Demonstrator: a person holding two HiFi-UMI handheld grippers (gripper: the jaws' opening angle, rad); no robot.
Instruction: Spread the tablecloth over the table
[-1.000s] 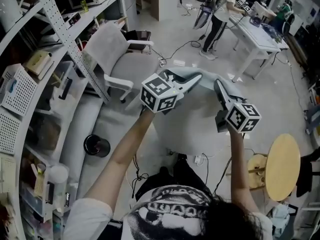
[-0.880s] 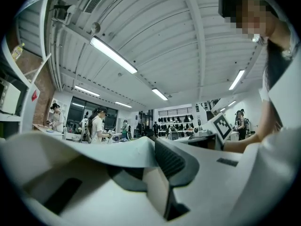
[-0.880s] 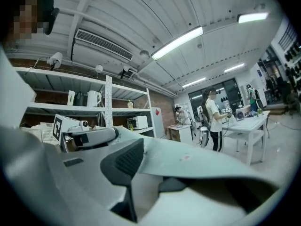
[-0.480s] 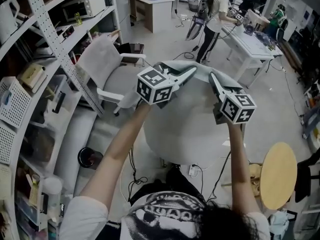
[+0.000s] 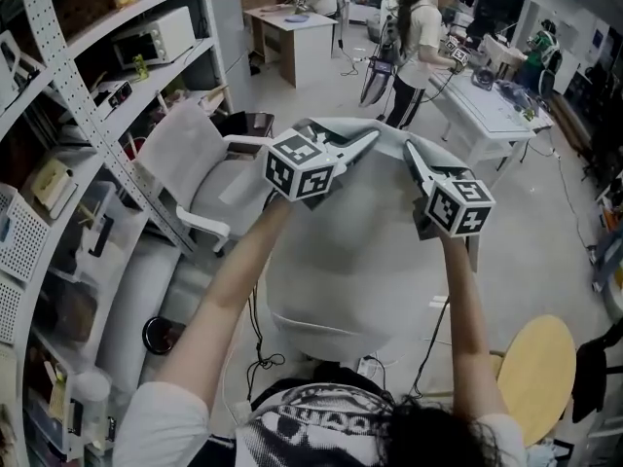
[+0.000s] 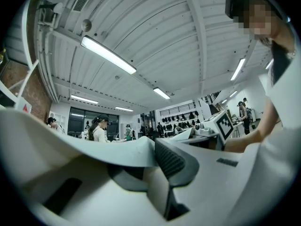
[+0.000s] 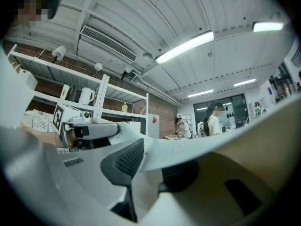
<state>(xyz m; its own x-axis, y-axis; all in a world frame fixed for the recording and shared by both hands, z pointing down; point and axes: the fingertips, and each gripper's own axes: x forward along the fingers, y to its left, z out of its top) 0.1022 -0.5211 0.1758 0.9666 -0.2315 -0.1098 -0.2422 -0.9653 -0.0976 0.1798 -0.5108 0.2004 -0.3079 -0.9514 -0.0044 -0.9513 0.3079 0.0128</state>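
The pale grey tablecloth (image 5: 360, 251) hangs in the air in front of me, billowing down toward my body. My left gripper (image 5: 368, 140) is shut on its upper edge, and my right gripper (image 5: 409, 150) is shut on the same edge a short way to the right. In the left gripper view the cloth edge (image 6: 94, 147) runs between the ribbed pads (image 6: 170, 158). In the right gripper view the cloth (image 7: 197, 147) is pinched the same way at the pads (image 7: 127, 158). Both grippers are raised high and tilted upward. No table under the cloth is visible.
A white office chair (image 5: 195, 168) stands to the left beside metal shelving (image 5: 88, 95). A round wooden stool (image 5: 531, 377) is at the lower right. A person (image 5: 419, 37) stands at a white table (image 5: 492, 105) farther back. Cables lie on the floor.
Both grippers have lifted the cloth higher and it has billowed out wider below them. My view has tilted up, showing more of the room.
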